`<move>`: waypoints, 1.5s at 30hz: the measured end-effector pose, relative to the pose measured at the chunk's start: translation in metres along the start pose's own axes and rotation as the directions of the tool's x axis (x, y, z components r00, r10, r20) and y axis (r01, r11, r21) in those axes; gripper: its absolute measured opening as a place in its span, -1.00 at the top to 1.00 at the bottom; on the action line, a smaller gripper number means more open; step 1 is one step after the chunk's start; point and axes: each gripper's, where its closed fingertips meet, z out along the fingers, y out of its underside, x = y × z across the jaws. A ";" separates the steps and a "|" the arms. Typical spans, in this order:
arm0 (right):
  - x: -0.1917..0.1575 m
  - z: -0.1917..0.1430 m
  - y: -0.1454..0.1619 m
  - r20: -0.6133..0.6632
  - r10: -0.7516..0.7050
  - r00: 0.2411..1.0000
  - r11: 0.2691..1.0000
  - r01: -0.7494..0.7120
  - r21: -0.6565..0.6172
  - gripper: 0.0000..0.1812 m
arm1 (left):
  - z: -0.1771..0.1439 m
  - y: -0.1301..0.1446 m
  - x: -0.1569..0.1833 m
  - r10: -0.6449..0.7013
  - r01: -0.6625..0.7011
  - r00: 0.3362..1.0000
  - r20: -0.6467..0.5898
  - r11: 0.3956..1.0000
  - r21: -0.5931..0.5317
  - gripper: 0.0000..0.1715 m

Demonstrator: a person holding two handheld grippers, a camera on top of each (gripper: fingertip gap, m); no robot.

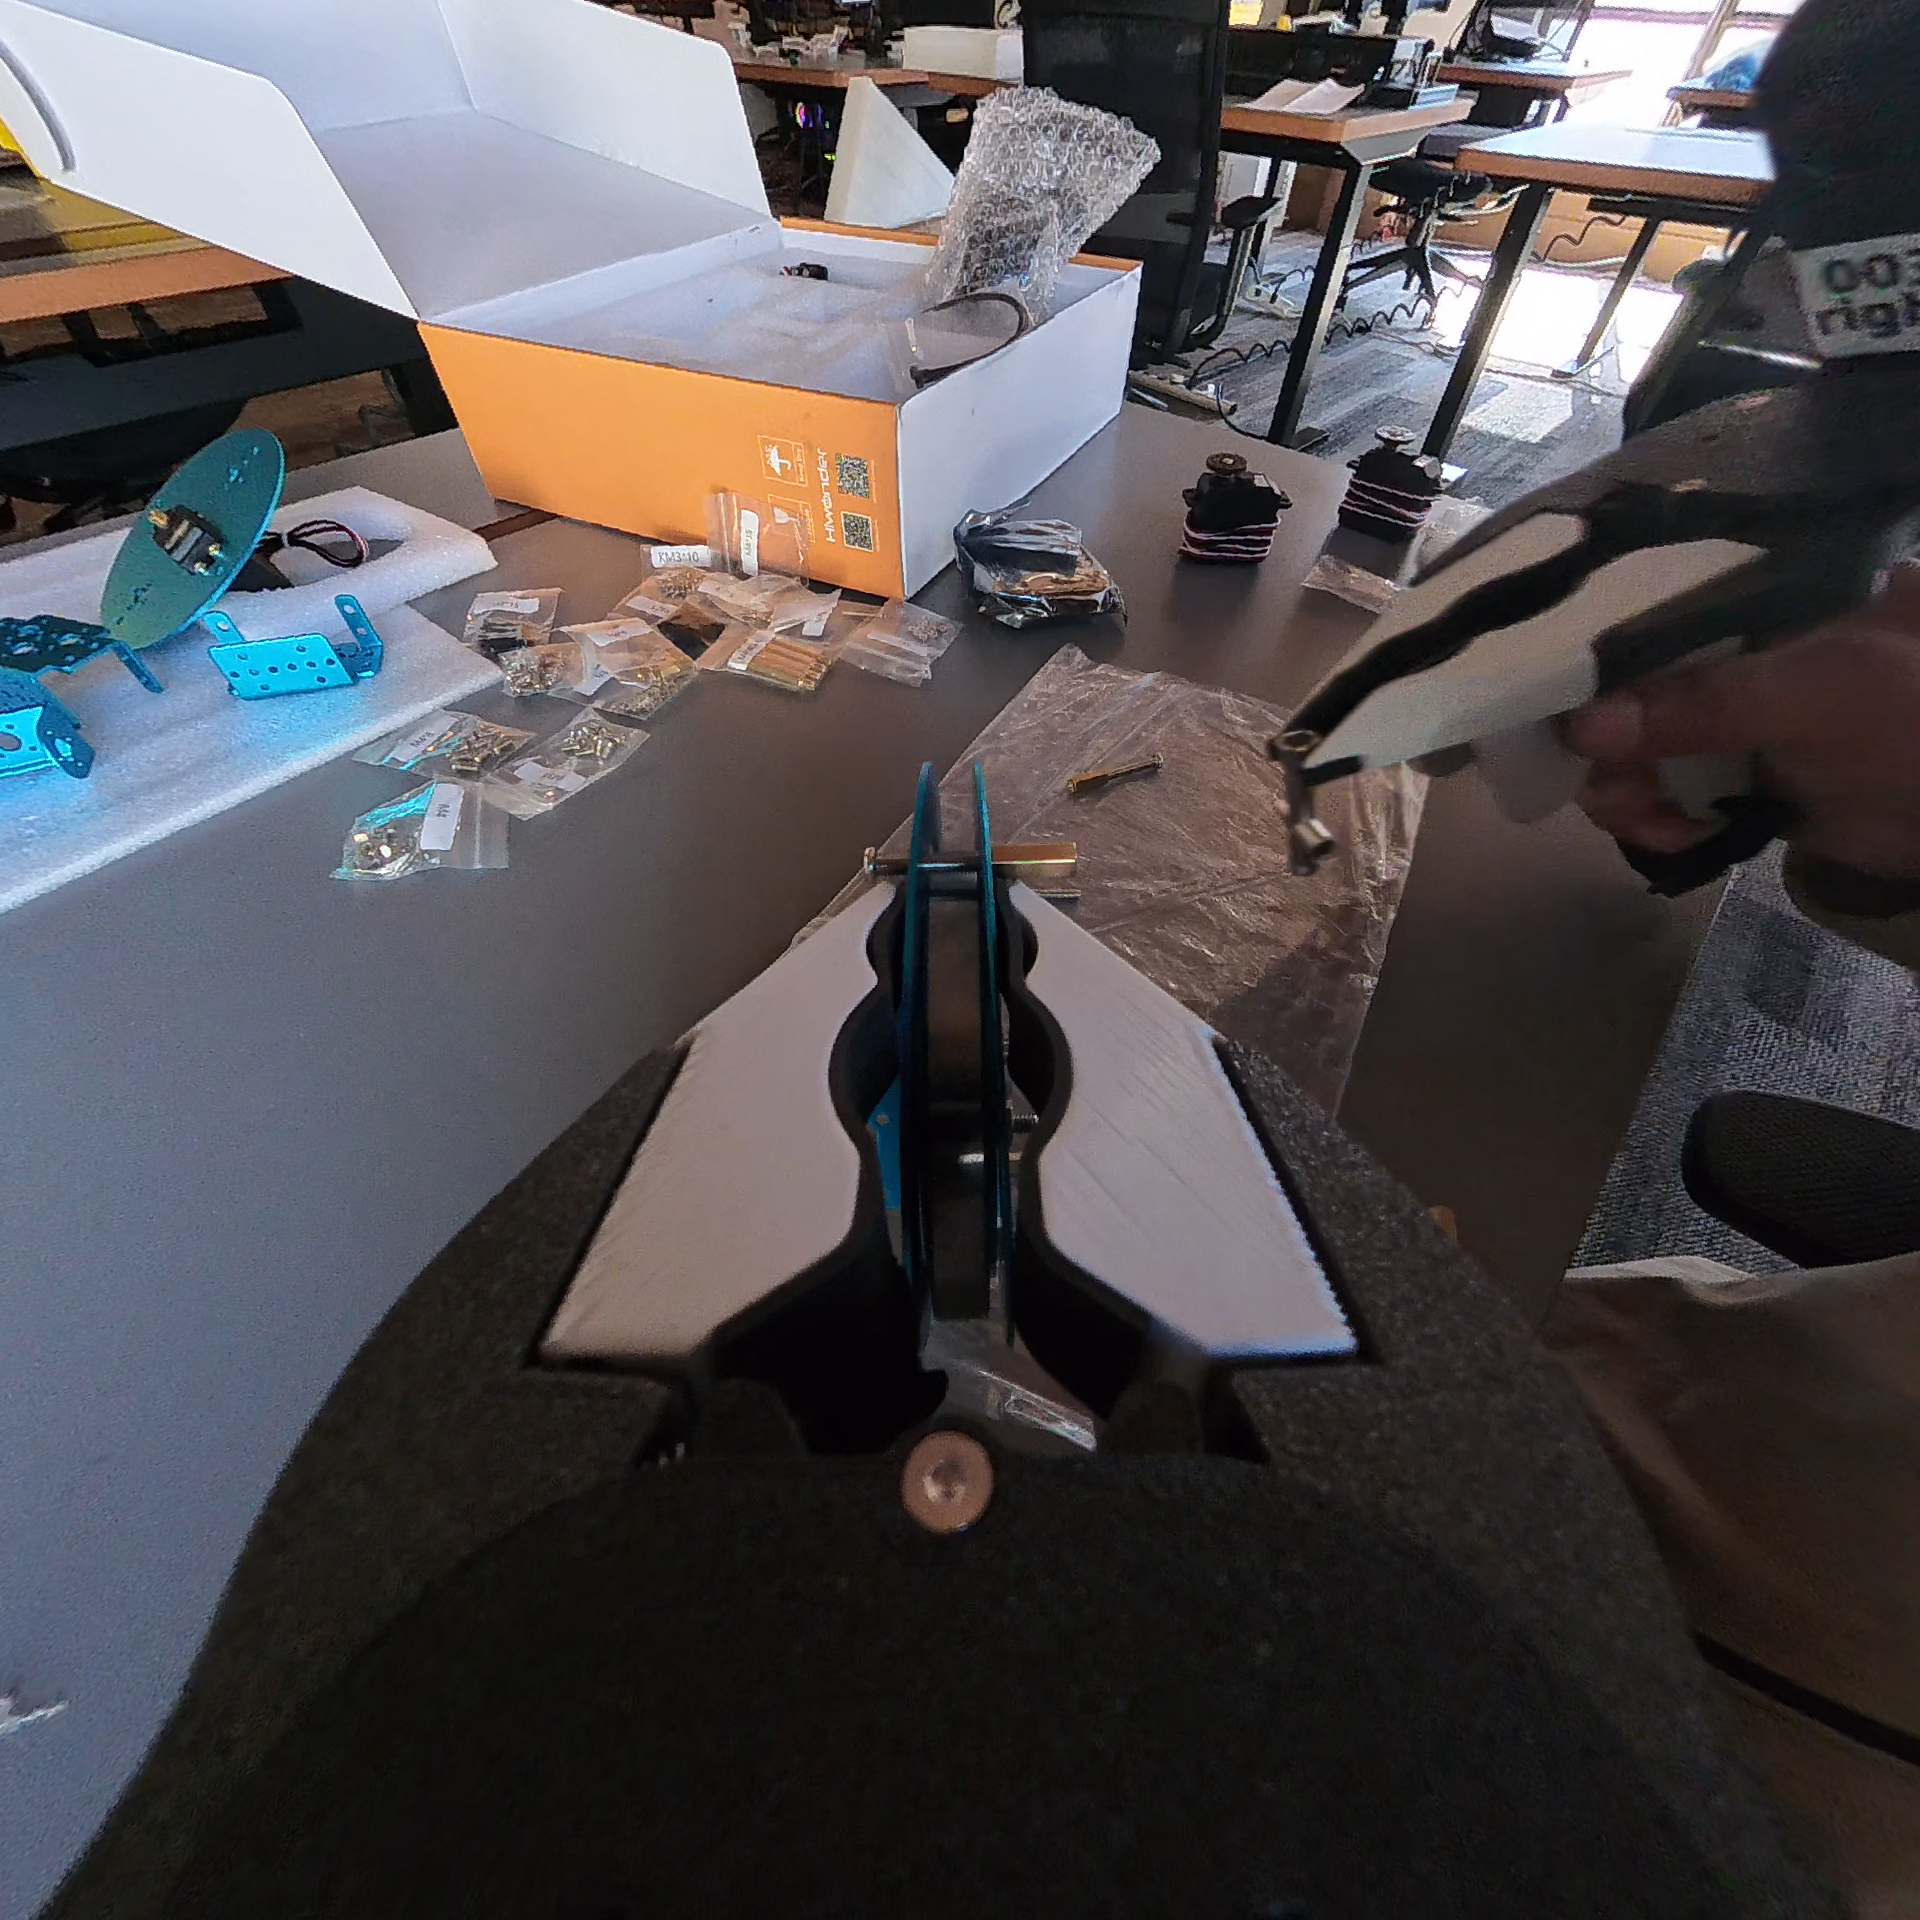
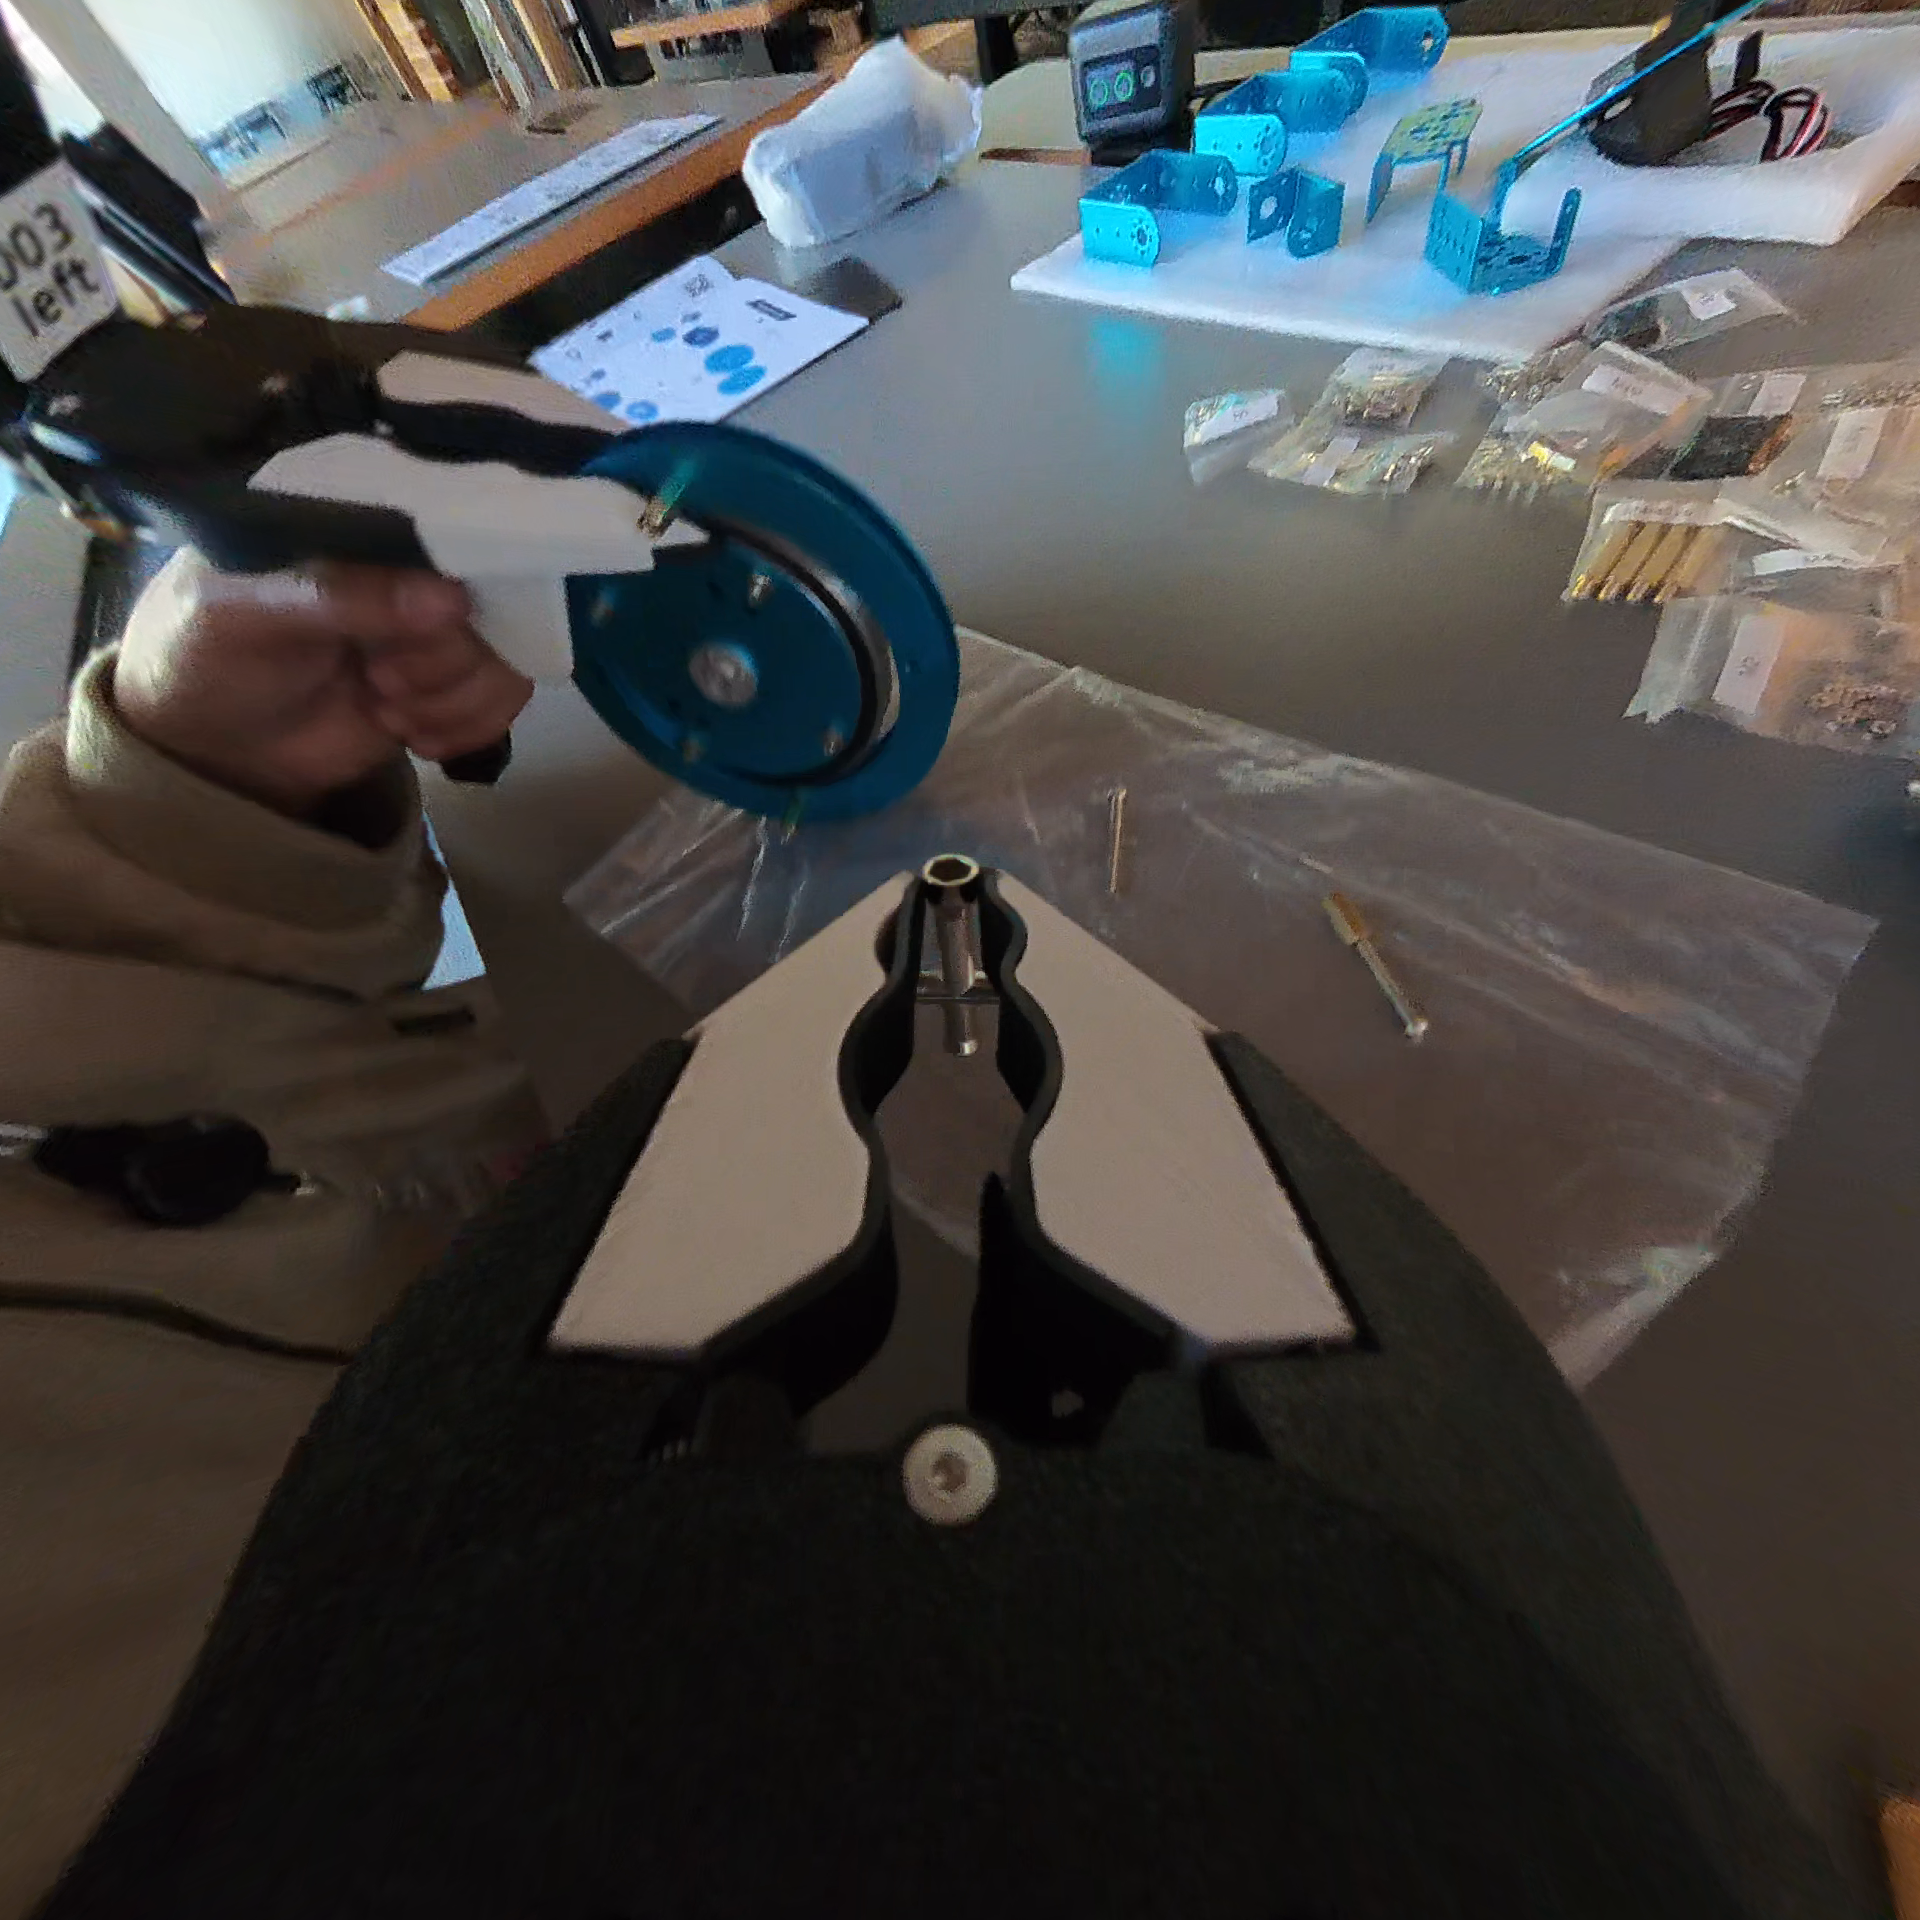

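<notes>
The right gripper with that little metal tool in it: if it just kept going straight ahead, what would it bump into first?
Probably the blue disc assembly held by the left gripper; it hangs just ahead and slightly left of the right gripper. Depth is unclear, so it might pass beneath onto the clear plastic sheet.

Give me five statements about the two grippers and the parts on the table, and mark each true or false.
1. The left gripper is shut on a blue disc assembly. True.
2. The right gripper is empty. False: it holds a small metal socket tool.
3. The orange box is closed. False: its lid is up.
4. Blue metal brackets lie on white foam. True.
5. The clear plastic sheet is bare. False: a brass standoff with a screw lies on it.
</notes>
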 end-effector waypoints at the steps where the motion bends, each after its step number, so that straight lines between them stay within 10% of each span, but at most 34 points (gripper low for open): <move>1: 0.003 0.007 -0.001 0.005 0.010 1.000 1.000 -0.010 -0.011 0.90 | 0.000 0.000 0.001 0.005 -0.005 1.000 0.000 1.000 0.000 0.85; 11: 0.011 0.083 0.001 -0.023 -0.081 0.996 0.979 0.075 -0.187 0.90 | -0.004 0.002 -0.003 0.000 0.000 1.000 0.014 1.000 -0.004 0.86; 45: 0.018 0.039 0.028 0.096 -0.317 0.944 0.730 0.307 -0.611 0.88 | -0.008 0.004 -0.004 -0.007 0.007 1.000 0.007 1.000 -0.003 0.85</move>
